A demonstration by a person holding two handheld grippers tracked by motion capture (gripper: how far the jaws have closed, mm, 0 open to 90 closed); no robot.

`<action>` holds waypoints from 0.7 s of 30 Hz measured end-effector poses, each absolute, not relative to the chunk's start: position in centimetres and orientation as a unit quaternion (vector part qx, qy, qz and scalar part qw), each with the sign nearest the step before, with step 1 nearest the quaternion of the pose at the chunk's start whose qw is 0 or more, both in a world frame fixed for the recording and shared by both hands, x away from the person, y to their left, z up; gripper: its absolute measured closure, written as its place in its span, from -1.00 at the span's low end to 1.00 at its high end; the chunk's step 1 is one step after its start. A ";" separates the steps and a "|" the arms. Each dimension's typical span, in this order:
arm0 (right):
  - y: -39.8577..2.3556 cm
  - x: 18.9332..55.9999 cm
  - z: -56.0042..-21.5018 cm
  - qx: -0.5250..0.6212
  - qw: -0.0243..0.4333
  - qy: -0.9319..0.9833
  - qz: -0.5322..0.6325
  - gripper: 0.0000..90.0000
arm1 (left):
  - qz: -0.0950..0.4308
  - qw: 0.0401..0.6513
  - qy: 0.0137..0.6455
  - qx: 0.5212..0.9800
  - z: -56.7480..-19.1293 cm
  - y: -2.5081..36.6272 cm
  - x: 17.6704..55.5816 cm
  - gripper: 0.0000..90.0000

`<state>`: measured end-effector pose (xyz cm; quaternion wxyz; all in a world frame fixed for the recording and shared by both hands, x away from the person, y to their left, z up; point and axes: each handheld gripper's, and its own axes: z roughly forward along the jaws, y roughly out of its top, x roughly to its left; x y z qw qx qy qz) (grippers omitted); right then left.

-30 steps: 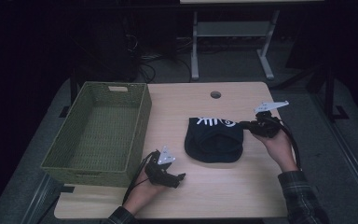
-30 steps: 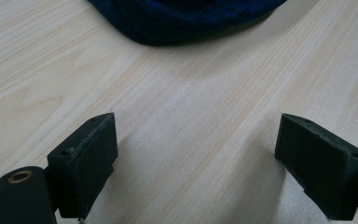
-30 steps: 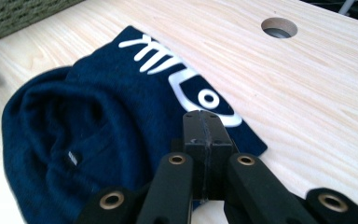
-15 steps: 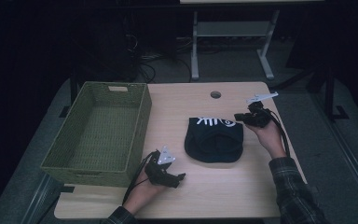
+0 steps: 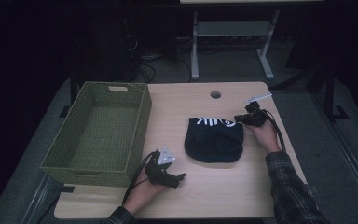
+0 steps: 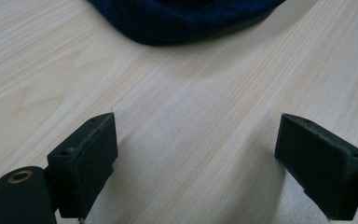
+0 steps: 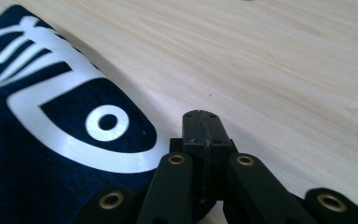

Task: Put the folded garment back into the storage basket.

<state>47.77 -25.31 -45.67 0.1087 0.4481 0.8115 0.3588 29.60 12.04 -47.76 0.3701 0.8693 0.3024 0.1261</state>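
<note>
navy garment (image 5: 214, 140) just beside closed right gripper (image 5: 240, 119), left gripper (image 5: 179, 178) near

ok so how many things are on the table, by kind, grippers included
woven green basket: 1
dark blue folded garment with a white fish-skeleton print: 1
handheld grippers: 2, the left gripper open and the right gripper shut at the garment's edge
total: 4

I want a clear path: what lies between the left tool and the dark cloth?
Only bare tabletop between the open left tool and the dark cloth, seen in the left gripper view.
</note>
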 end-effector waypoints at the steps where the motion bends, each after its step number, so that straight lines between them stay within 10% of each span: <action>1: -25.3 47.8 -45.8 0.449 0.107 0.812 0.358 1.00 | 0.126 0.370 0.302 0.869 -47.8 12.0 29.6 -0.73; 21: -26.0 45.9 -46.3 0.431 0.079 0.829 0.347 1.00 | 0.126 0.370 0.303 0.869 -47.8 12.0 29.6 -0.73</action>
